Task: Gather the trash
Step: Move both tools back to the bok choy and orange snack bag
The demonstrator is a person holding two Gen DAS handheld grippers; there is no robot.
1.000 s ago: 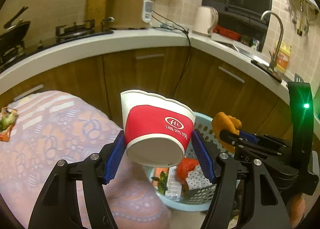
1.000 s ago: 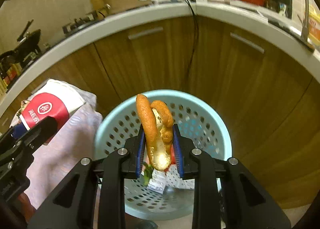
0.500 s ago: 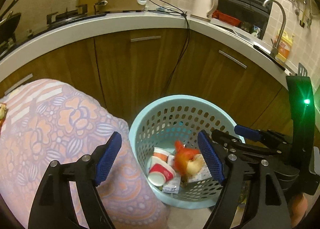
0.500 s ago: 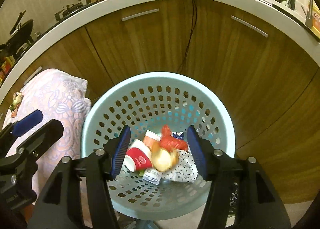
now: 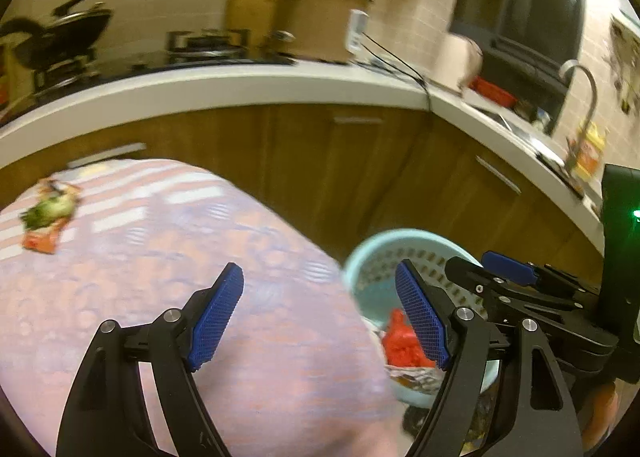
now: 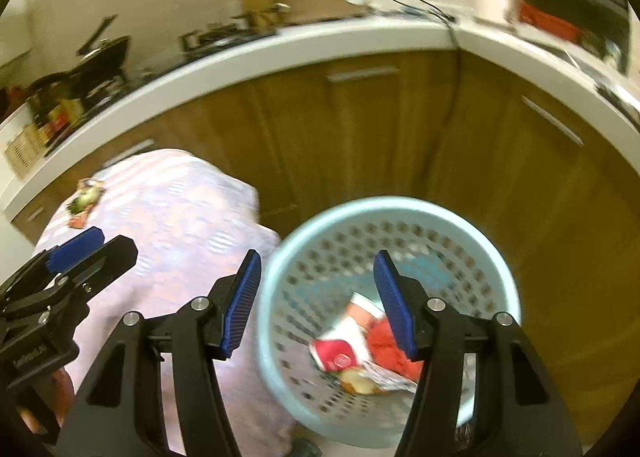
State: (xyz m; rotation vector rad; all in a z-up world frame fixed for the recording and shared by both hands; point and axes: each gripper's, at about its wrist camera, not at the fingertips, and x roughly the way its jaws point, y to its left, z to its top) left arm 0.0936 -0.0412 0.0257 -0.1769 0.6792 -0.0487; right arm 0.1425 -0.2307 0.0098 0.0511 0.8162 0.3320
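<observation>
Trash — red paper cup (image 6: 334, 353), bread scrap (image 6: 357, 380), red bag (image 6: 394, 349) — lies in the light-blue perforated basket (image 6: 472, 225), both claws, left (image 5: 320, 317) and right (image 6: 316, 303), gaping empty, apparently free to fetch the leafy wrapper (image 5: 48, 217) at ten o'clock on the floral-clothed worktop (image 5: 160, 257).

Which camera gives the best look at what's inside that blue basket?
The right wrist view. It looks down into the blue basket, showing its whole rim and the red cup among the trash. The left wrist view catches only part of the basket, behind a gripper finger, with some red trash showing.
</observation>
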